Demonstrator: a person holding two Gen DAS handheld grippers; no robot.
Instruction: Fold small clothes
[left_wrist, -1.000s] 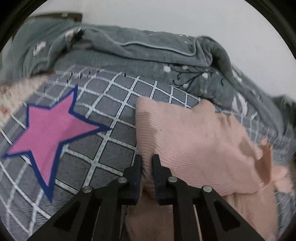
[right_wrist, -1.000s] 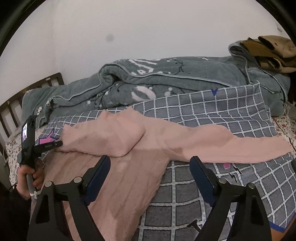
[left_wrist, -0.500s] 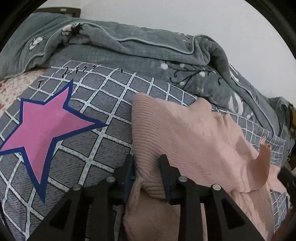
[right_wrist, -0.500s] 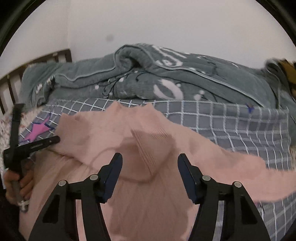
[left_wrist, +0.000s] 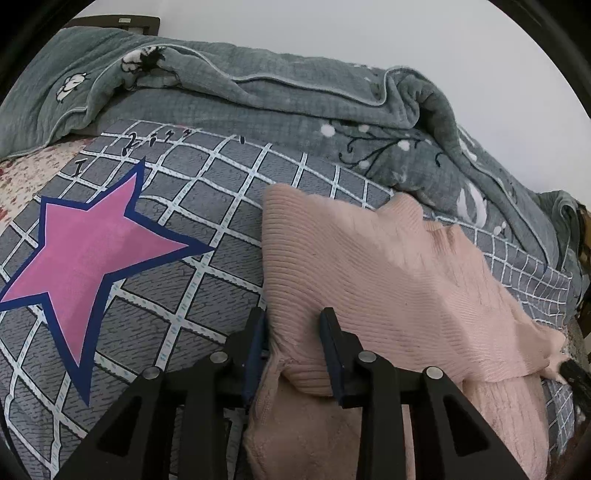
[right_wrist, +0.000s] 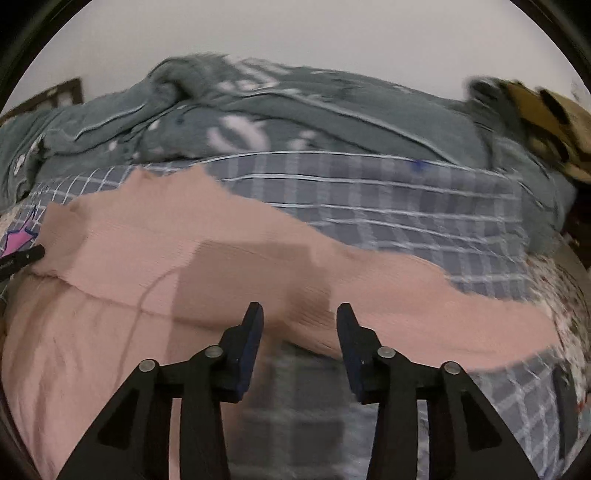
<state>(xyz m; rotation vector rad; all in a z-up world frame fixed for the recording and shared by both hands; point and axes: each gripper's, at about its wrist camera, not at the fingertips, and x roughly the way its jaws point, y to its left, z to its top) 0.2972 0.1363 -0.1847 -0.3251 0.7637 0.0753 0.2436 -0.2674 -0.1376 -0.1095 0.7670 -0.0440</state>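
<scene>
So the pale pink ribbed knit sweater is lying on the bed, spread over the grey duvet cover with the white grid lines, and 1 sleeve is folded back across the body so there's a doubled-up layer on top. The left tongs sit right at the fold edge of that sleeve with the 2 fingers parted; a bunched bit of the knit sits between them, but they aren't clamped on it, there's a gap on the right side. Just left of that there's a big pink star with a dark blue outline printed on the cover, clear of the sweater.

From the right camera everything's pretty motion-blurred. The right tongs are spread apart and hover over the sweater about where the other sleeve runs off to the right across the checked cover. Nothing is pinched in them. At the far left edge of that view you can see the dark tip of the left tongs touching the sweater's edge, next to a sliver of the star.

Behind it all, a rumpled grey-green quilted blanket with white floral print is heaped along the wall side of the bed, and some brown-tan clothing is piled at the far right on top of it.
</scene>
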